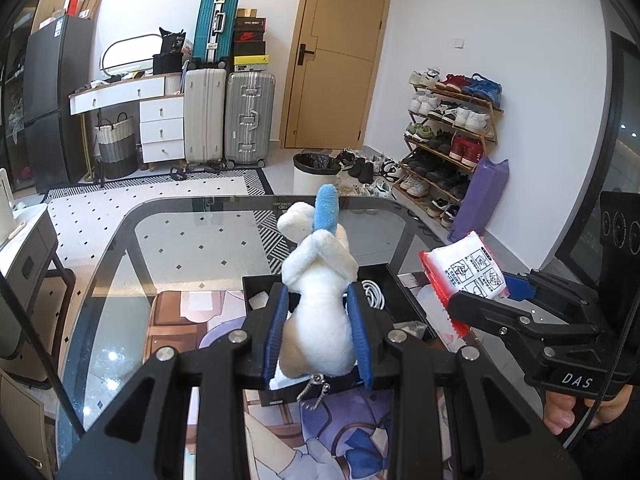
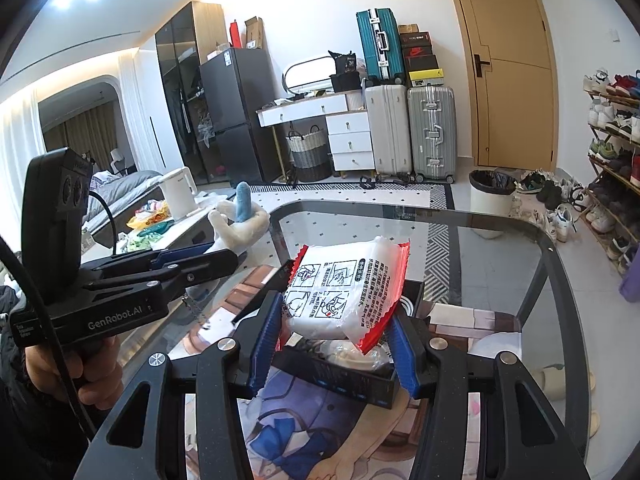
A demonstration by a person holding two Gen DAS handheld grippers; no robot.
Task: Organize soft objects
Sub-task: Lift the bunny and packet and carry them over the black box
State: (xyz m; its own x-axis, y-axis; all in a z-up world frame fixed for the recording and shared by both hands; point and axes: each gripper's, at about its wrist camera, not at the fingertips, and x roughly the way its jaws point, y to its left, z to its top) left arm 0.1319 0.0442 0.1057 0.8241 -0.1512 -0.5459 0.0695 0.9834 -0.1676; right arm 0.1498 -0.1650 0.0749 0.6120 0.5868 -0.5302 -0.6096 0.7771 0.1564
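Left gripper (image 1: 320, 328): clenched on a white plush toy (image 1: 320, 292), whose body sits squarely between the two blue finger pads (image 1: 276, 332) and is pressed from both sides. The toy's head and its blue tuft project forward past the fingertips; a small metal chain hangs from its rear end, nearest the camera. The toy is held in the air above a black open box (image 1: 404, 304) standing on the glass table (image 1: 192, 248). Right gripper (image 2: 336, 340): clenched on a white sealed packet (image 2: 344, 288) with red crimped edges and black printed pictograms. The packet lies tilted between the blue pads, its lower end pinched by them, most of its length reaching forward and upward beyond the fingertips. It too is held clear of the table, directly over the same black box, inside which a coiled white cable (image 1: 374, 292) and some wrapped items are visible. In the left wrist view the right gripper with its packet stands to the right of the toy, the two objects near each other but apart. A printed cartoon mat (image 2: 304, 432) lies under the box on the table.
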